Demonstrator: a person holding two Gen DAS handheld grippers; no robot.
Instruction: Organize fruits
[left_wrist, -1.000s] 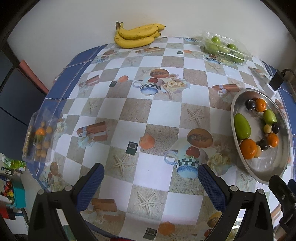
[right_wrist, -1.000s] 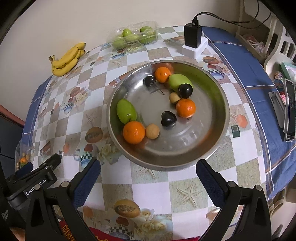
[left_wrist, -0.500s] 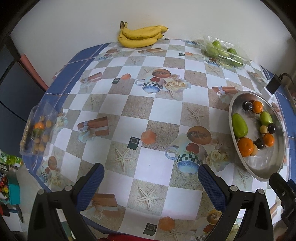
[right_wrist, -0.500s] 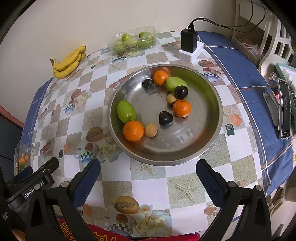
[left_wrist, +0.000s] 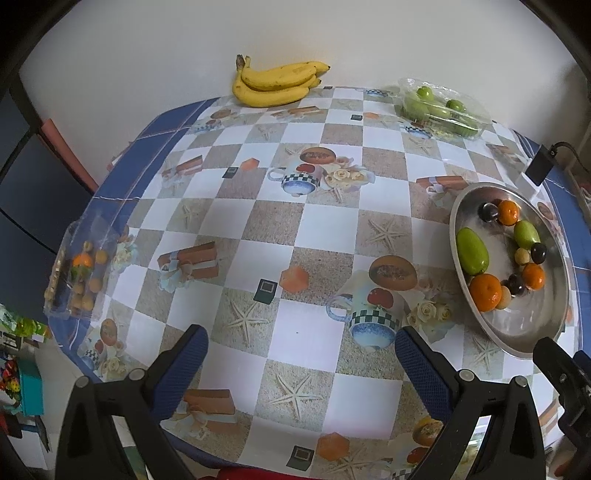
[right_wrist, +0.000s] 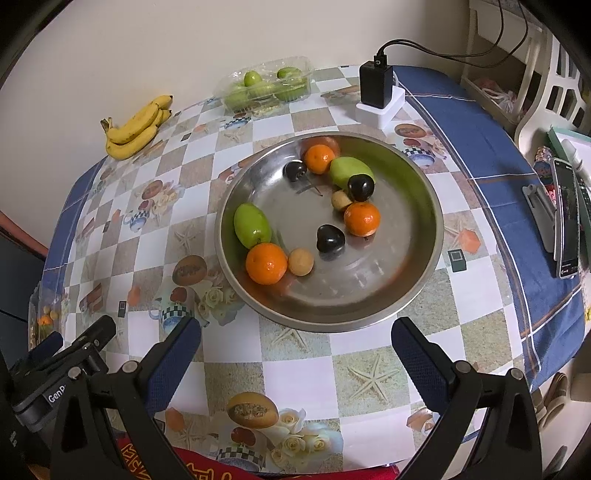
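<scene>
A round steel bowl on the checked tablecloth holds oranges, green fruits, dark fruits and small tan fruits. A banana bunch lies at the far edge by the wall. A clear box of green fruits sits at the back. A clear pack of small orange fruits lies at the left edge. My left gripper is open and empty, above the near table. My right gripper is open and empty, just in front of the bowl.
A black charger on a white block stands behind the bowl with a cable. A phone on a stand and small items sit at the right edge. A white chair is beyond the table on the right.
Both grippers have drawn back and risen a little from the table, so more of it shows. Both stay open and empty. The fruits have not moved.
</scene>
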